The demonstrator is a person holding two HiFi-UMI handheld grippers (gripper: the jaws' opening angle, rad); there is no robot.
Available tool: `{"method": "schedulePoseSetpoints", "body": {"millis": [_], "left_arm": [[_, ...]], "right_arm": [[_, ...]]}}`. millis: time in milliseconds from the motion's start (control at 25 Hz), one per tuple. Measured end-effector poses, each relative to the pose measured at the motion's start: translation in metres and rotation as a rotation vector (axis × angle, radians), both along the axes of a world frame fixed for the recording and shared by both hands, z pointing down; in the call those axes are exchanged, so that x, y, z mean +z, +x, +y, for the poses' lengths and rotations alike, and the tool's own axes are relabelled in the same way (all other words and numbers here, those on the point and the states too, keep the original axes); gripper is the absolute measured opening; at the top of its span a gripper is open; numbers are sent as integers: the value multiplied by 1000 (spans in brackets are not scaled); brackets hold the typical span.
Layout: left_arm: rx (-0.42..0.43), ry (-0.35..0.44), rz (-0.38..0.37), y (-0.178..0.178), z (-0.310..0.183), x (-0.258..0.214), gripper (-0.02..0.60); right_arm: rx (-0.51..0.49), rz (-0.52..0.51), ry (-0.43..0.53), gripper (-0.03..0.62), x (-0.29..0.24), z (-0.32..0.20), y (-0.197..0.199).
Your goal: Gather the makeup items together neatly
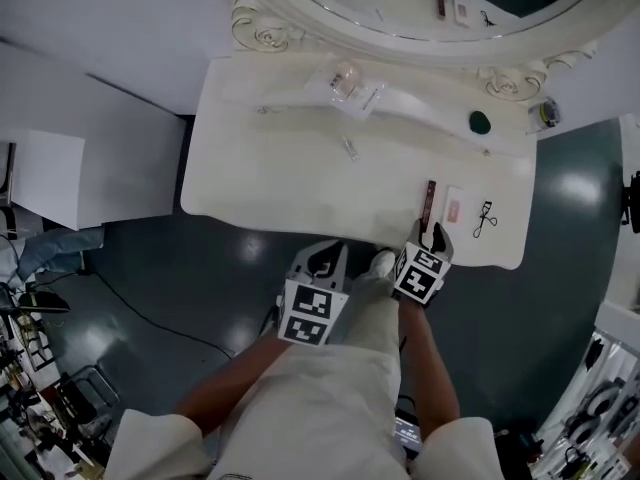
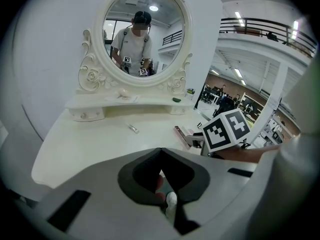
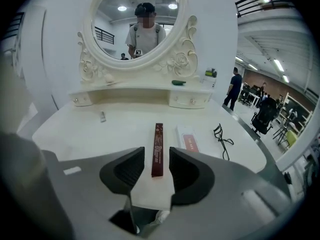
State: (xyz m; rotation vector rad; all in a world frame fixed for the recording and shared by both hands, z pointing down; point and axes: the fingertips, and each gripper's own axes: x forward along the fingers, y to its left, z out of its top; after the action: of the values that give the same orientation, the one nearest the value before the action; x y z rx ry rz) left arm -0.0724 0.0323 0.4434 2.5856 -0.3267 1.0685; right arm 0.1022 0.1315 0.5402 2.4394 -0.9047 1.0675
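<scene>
**Fixtures.** White table point(image 1: 280, 173) with an oval mirror point(image 3: 134, 19) at its back and a low shelf point(image 3: 140, 90) under the mirror. The shelf carries a clear packet point(image 1: 345, 83), a green item point(image 3: 178, 82) and a small jar point(image 1: 545, 113).

**Claws.** Right claw point(image 3: 156, 156): jaws apart, pads pressing on nothing. It is poised at the table's near edge. Left claw point(image 2: 161, 151): jaw tips together, nothing gripped. It is off the near edge, to the left of the right claw.

**Task items, front right of table.** Flat pink box point(image 3: 189, 141), dark red stick point(image 3: 157, 149) and lash curler point(image 3: 222, 139) lie in a row, near one another but apart. The stick lies lengthwise just left of the box. A small tube point(image 3: 102, 116) lies alone mid-table, well apart from that row.

**Stick relative to right claw.** The stick rests flat on the table, on the line of the open jaws. Its near end shows in the gap between the pads, touching neither.

**Step in hand (judgement).** Work centres on the stick, beside the box; the group at front right looks partly formed.

**Next move (judgement).** The tube probably needs fetching. That calls for a reach leftward and a low, fine pinch on a small item. The shelf items would follow.
</scene>
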Motion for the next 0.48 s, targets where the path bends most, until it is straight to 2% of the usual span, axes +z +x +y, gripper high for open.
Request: {"method": "schedulePoseSetpoints", "body": {"millis": [120, 240, 480], "left_arm": [[-3, 1, 13, -6, -1, -8, 5], [-12, 3, 32, -14, -4, -17, 5], [-46, 4, 71, -34, -14, -38, 5]], "right_arm": [[-39, 13, 21, 147, -17, -7, -10], [-78, 31, 46, 111, -35, -17, -24], [-181, 41, 70, 109, -57, -41, -60]]}}
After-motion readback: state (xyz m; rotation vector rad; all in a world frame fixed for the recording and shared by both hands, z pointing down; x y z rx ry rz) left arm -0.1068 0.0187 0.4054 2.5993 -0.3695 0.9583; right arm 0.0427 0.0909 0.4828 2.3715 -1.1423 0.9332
